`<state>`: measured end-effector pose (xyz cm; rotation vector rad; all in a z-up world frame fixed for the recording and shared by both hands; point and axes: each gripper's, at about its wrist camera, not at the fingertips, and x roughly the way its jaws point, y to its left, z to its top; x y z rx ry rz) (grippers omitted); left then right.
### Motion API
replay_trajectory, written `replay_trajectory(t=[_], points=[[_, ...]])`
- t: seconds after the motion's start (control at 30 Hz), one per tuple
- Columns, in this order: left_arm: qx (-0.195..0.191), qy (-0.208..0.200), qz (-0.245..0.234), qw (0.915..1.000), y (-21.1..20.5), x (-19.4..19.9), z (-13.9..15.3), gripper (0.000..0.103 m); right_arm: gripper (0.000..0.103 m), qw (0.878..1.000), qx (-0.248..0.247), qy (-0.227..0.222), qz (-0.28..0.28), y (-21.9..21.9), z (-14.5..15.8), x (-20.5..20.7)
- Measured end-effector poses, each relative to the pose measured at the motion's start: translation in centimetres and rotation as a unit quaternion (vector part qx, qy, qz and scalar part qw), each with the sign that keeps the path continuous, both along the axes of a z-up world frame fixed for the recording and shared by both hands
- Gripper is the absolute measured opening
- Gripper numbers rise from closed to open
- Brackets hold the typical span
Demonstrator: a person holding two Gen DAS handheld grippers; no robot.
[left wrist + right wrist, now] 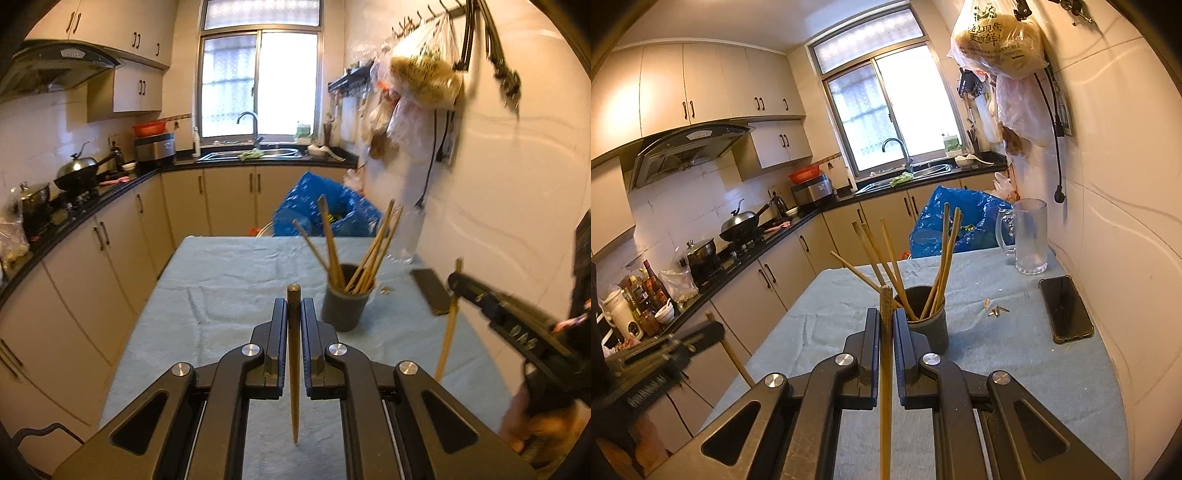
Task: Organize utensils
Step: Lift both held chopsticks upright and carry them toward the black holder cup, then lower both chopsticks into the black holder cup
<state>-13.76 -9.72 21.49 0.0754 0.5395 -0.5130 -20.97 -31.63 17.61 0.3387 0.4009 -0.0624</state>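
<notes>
A dark grey cup (345, 308) (929, 321) stands on the blue-grey cloth of the table (221, 280) (997, 369) with several wooden chopsticks (369, 254) (945, 258) leaning out of it. My left gripper (294, 306) is shut on one wooden chopstick (294, 369), held upright just left of the cup. My right gripper (886, 317) is shut on another chopstick (885, 387), close in front of the cup. In the left wrist view the right gripper (456, 282) comes in from the right with its chopstick (448, 332) hanging down. The left gripper (716, 325) shows at the left edge of the right wrist view.
A black phone (1065, 308) (430, 291) lies on the cloth to the right, near the tiled wall. A clear glass mug (1028, 236) stands at the table's far right corner. A blue bag (956, 218) (325, 206) sits behind the table. Small scraps (995, 310) lie beside the cup.
</notes>
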Motion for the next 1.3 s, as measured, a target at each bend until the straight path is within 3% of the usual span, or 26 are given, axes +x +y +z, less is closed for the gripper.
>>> replay_trajectory(t=[0.43, 0.77, 0.9, 1.3], points=[[-0.042, -0.02, -0.061, 0.997, -1.5, 2.3, 6.0, 0.007, 0.007, 0.999, 0.002, -0.038, -0.01, -2.1, 3.5, 2.2], [-0.081, -0.054, -0.06, 0.9935, -5.2, 6.3, 9.7, 0.007, 0.007, 0.995, 0.006, -0.088, -0.045, -4.7, 6.6, 6.7], [-0.104, -0.043, -0.048, 0.9925, -7.1, 9.3, 9.7, 0.007, 0.007, 0.992, 0.001, -0.106, -0.066, -5.5, 7.2, 9.0], [-0.096, -0.018, -0.018, 0.9951, -12.1, 15.6, 5.5, 0.007, 0.007, 0.988, 0.003, -0.112, -0.108, -8.2, 4.8, 14.3]])
